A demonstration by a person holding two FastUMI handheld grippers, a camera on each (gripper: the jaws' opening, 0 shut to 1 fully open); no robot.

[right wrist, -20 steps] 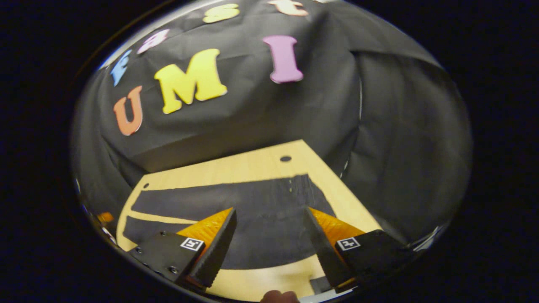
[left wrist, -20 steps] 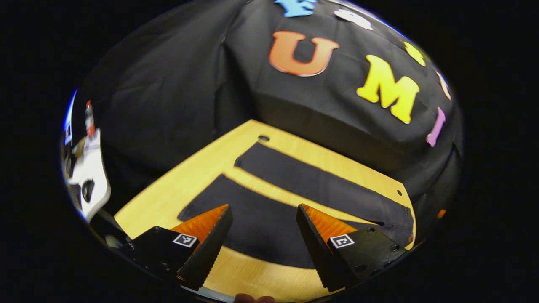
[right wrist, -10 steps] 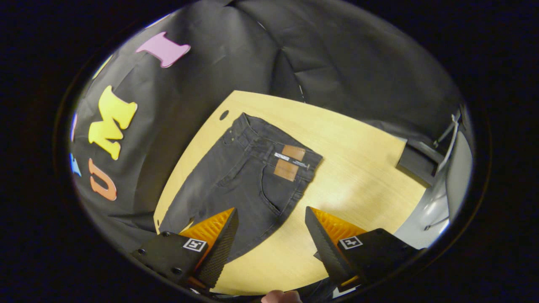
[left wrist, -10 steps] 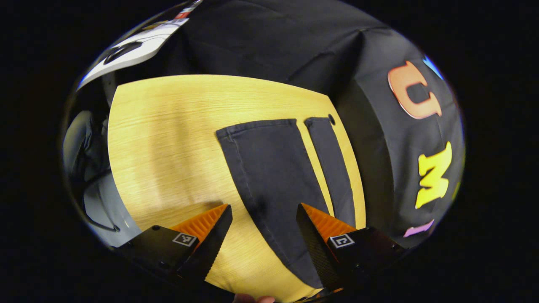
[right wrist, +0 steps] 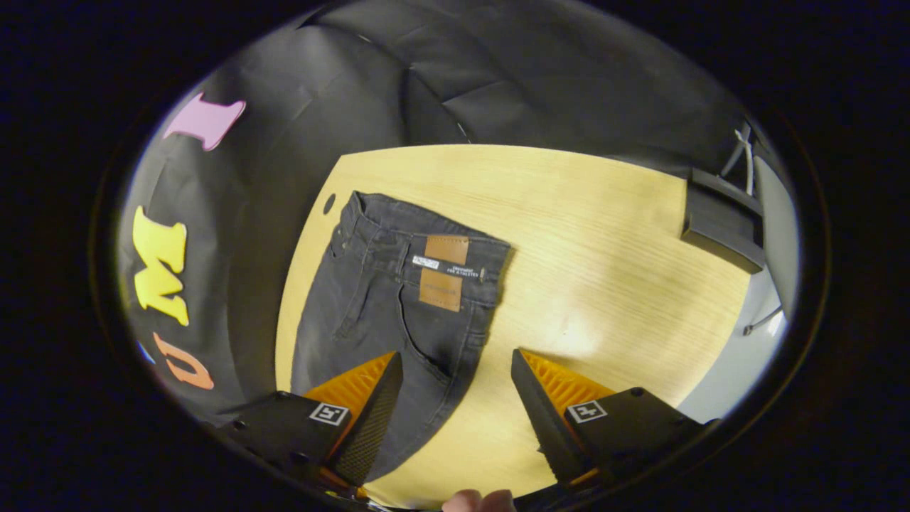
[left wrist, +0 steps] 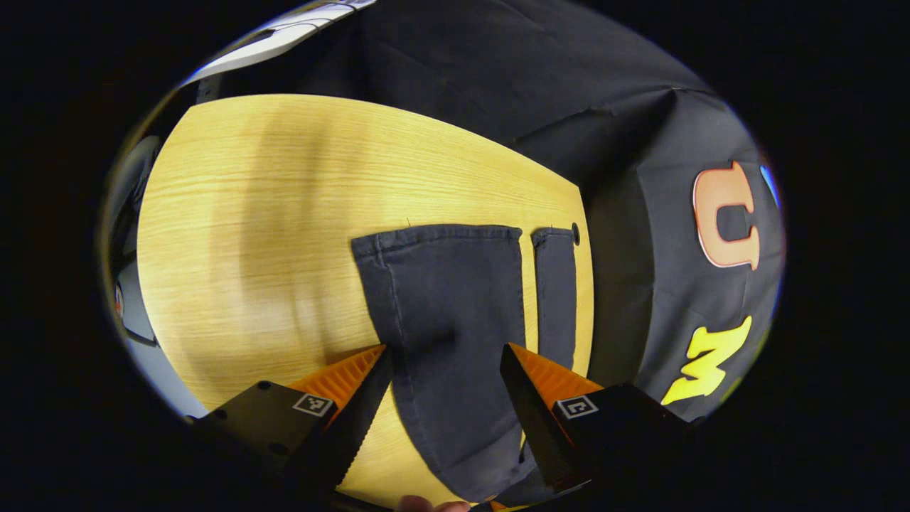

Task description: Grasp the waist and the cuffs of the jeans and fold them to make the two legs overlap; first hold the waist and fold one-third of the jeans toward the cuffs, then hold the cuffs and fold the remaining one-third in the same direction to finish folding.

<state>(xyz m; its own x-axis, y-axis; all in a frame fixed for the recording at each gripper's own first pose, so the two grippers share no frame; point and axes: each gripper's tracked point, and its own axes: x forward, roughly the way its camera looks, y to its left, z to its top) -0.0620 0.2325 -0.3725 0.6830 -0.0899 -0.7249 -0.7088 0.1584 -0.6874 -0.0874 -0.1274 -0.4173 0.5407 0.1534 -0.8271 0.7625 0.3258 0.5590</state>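
Dark jeans lie flat on the wooden table (left wrist: 270,213). In the left gripper view the two legs run away from me, the near leg (left wrist: 448,313) wide, the far leg (left wrist: 556,291) narrow, both cuffs at their far ends. My left gripper (left wrist: 444,370) hovers open over the near leg, gripping nothing. In the right gripper view the waist (right wrist: 426,235) with its brown leather patch (right wrist: 444,269) lies ahead. My right gripper (right wrist: 455,377) is open above the hip edge of the jeans, apart from the cloth.
The table's far edge meets the black cloth wall in both views. A dark box (right wrist: 721,224) sits at the table's right corner in the right gripper view. Small holes (left wrist: 575,232) mark the table corners. Bare wood lies left of the cuffs and right of the waist.
Both grippers have swung around and tilted down: the left now faces along the legs toward the cuffs, the right toward the waist. Both stayed open.
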